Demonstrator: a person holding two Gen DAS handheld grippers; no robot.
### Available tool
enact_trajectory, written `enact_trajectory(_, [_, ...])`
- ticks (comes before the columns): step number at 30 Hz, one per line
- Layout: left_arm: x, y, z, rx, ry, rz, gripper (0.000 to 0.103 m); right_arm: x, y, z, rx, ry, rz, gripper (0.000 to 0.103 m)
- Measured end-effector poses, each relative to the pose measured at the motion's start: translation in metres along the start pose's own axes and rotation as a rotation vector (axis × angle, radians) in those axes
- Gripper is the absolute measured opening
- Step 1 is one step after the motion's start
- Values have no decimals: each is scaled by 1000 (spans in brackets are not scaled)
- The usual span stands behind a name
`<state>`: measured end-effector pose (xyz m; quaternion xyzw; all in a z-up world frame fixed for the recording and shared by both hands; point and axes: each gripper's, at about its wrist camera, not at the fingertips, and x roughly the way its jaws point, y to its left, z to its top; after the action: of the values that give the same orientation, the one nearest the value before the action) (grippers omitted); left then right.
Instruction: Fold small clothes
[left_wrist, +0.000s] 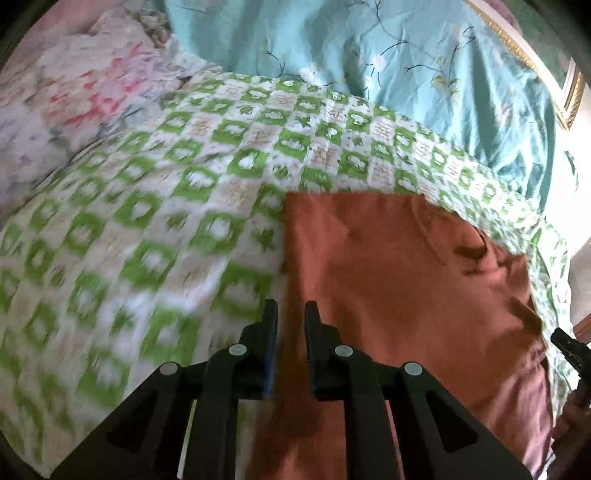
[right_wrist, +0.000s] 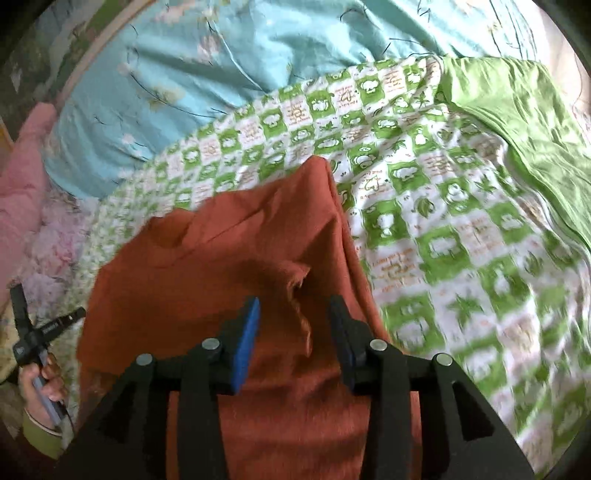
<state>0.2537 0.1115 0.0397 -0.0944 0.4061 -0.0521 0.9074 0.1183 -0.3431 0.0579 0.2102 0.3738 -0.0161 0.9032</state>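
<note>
A rust-orange garment (left_wrist: 399, 266) lies partly folded on a green-and-white checked sheet (left_wrist: 177, 206). My left gripper (left_wrist: 291, 314) hovers over its left edge with the jaws a small gap apart and nothing between them. In the right wrist view the same garment (right_wrist: 221, 258) shows with its neckline at the upper left and a raised fold down the middle. My right gripper (right_wrist: 293, 308) is open above it, the fold edge standing between the fingers without being pinched. The left gripper also shows at the left edge of the right wrist view (right_wrist: 48, 325), held in a hand.
A turquoise floral duvet (left_wrist: 369, 48) is bunched at the far side of the bed. A pink-and-white floral cloth (left_wrist: 74, 96) lies at the far left. A plain green cloth (right_wrist: 528, 122) lies at the far right. A gold picture frame (left_wrist: 535, 59) stands behind the bed.
</note>
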Motion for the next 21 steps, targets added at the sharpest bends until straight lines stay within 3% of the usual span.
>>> enact_trajectory(6, [-47,-3,-65,27,42,-16,25,-33,14,-35,-62,14,21,54])
enact_trajectory(9, [-62,-5,-95,47,66,-22,30,-50,14,-55,-66,18,45,55])
enact_trajectory(15, [-92,-6,-143,61,87,-41,32,-79,14,-89,-83,31,89,56])
enact_trajectory(19, [-114,-3,-167,44,85,-57,49,-95,14,-109,-90,41,135,60])
enact_trajectory(21, [-124,-4,-180,53,80,-66,50,-103,11,-117,-80,45,166,64])
